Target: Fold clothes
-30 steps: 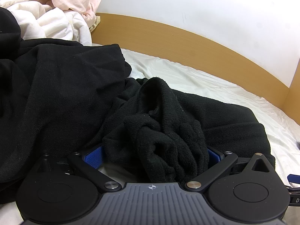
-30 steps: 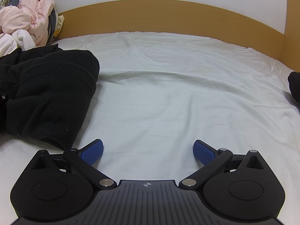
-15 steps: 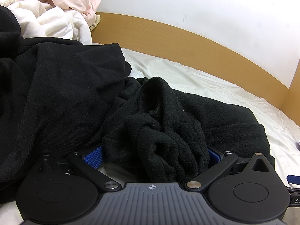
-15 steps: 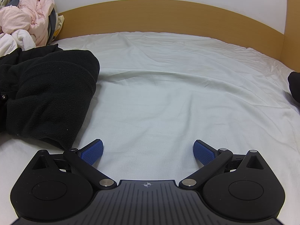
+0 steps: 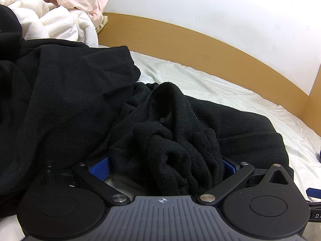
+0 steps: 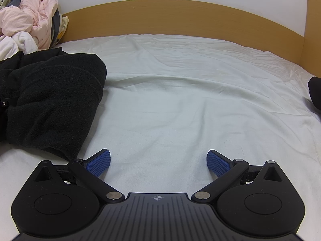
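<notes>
At far left a smooth black garment [image 5: 66, 92] lies heaped on the white sheet [image 6: 180, 100], apart from the work. Next to it, the left gripper [image 5: 164, 166] has its blue pads [image 5: 100, 167] spread wide with a bunched fold of the black fleece garment [image 5: 180, 132] lying between them; whether the pads actually press the cloth is hard to tell, so it looks cradled rather than pinched. The fleece stretches away rightward across the bed. Further right, the right gripper [image 6: 158, 162] rests wide open and empty over bare sheet, the fleece's near corner just left of its left finger. The left gripper is plainly nearer.
</notes>
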